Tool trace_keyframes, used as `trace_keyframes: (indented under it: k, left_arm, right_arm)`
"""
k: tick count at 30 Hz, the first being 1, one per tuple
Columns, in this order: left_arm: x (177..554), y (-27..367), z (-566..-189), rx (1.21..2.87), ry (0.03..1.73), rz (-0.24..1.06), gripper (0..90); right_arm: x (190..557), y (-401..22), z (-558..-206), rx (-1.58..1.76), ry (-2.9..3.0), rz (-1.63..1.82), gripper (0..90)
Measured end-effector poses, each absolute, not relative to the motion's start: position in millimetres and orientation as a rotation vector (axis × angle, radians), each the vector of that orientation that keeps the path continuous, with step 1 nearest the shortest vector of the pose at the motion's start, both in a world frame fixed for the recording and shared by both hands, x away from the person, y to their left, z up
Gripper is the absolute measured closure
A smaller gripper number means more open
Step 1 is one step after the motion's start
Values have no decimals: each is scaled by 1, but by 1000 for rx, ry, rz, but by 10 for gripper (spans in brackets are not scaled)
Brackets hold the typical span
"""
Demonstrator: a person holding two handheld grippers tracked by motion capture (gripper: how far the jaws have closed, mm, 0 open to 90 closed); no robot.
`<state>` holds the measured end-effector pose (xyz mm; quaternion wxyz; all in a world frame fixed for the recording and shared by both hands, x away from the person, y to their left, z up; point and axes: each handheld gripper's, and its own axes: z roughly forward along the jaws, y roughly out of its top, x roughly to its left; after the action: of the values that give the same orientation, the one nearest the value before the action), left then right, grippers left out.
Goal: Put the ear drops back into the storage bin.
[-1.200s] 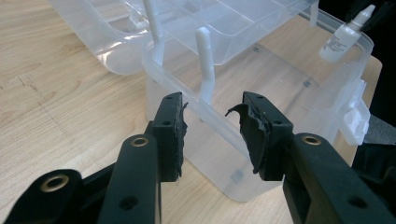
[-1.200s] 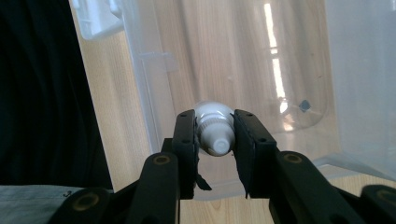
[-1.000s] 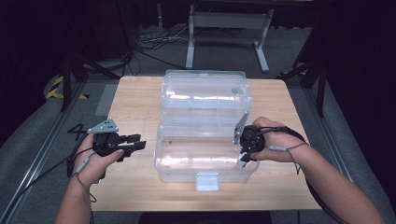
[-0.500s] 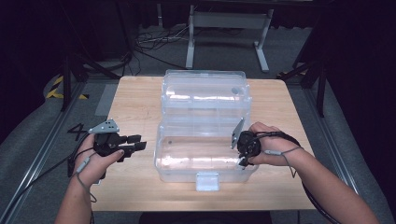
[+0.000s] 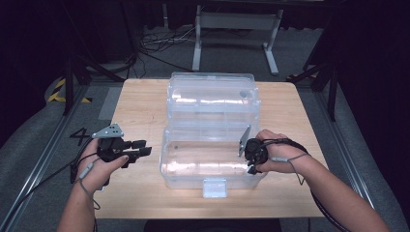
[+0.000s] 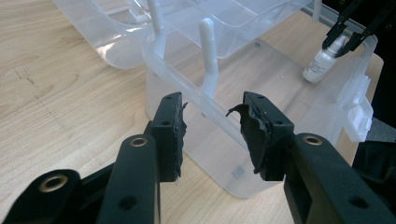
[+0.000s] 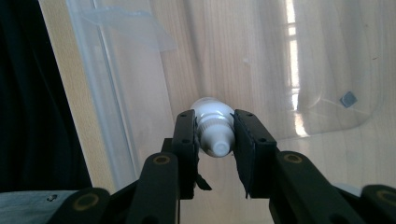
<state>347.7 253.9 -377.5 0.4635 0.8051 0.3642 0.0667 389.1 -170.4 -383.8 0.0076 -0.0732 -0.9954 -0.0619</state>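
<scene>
A clear plastic box (image 5: 193, 180) sits on the wooden table (image 5: 140, 101) with its lid (image 5: 212, 96) folded open behind it. My right gripper (image 5: 251, 159) points down into the box's right end, shut on the neck of a small white bottle (image 7: 212, 112). In the left gripper view the bottle (image 6: 320, 63) hangs upright close to the box floor in the right gripper (image 6: 348, 39). My left gripper (image 5: 141, 147) hovers just left of the box, jaws open, nothing between them. In its own view the left gripper (image 6: 212, 109) faces the box's near corner wall (image 6: 219, 140).
A white latch (image 5: 214, 187) sticks out from the box's front wall. Upright plastic posts (image 6: 208, 51) rise at the hinge side of the box. Bare tabletop lies left and right of the box; dark floor, cables and a metal stand (image 5: 237, 21) lie beyond the table.
My right gripper has sunk lower into the box with the bottle still in it. The left gripper has stayed put.
</scene>
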Motion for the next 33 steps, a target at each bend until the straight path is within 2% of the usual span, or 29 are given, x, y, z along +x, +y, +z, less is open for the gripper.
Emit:
trace_keyframes:
  k: [24, 33]
  left_arm:
    - [348, 254, -379, 1981, 903, 153, 595]
    - [349, 255, -380, 1983, 903, 151, 595]
  right_arm:
    - [392, -172, -390, -213, -3123, -179, 703]
    - [391, -174, -384, -216, -3130, -217, 619]
